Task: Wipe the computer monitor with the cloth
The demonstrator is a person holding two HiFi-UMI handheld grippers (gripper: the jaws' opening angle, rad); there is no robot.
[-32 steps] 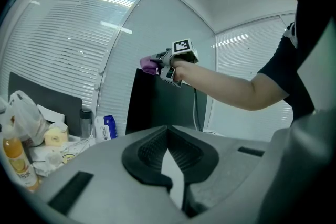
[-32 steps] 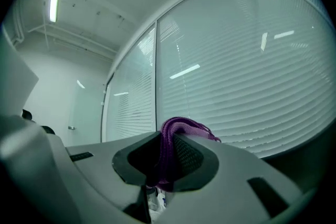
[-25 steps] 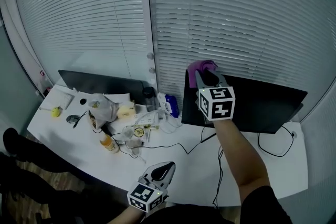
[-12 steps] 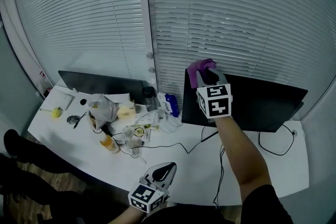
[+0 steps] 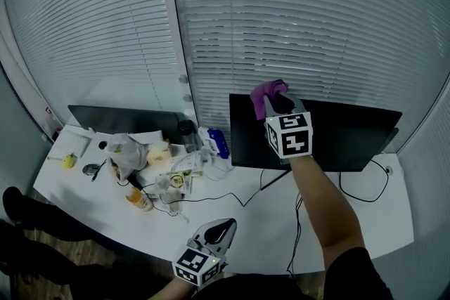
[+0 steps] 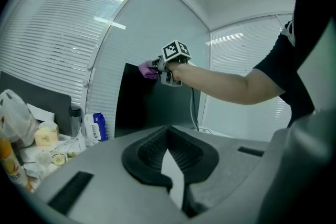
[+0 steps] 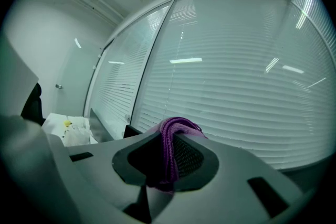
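Note:
The black computer monitor (image 5: pixel 337 140) stands at the back of the white desk (image 5: pixel 246 221). My right gripper (image 5: pixel 275 103) is up at the monitor's top edge, near its left end, shut on a bunched purple cloth (image 5: pixel 269 90). In the right gripper view the cloth (image 7: pixel 169 157) fills the gap between the pads and sticks out past the tips. My left gripper (image 5: pixel 219 228) hangs low by the desk's front edge, shut, holding nothing. From the left gripper view, the monitor (image 6: pixel 152 107) and the cloth (image 6: pixel 147 69) show ahead.
A second dark monitor (image 5: pixel 119 119) stands at the back left. Clutter lies in front of it: a plastic bag (image 5: pixel 126 151), an orange bottle (image 5: pixel 138 199), a blue packet (image 5: pixel 218 142). Cables (image 5: pixel 295 221) trail across the desk. Window blinds (image 5: pixel 281 17) rise behind.
The right gripper with the cloth has slid a little to the right along the monitor's top edge. The head view has shifted, so the desk sits further left. The left gripper has stayed put.

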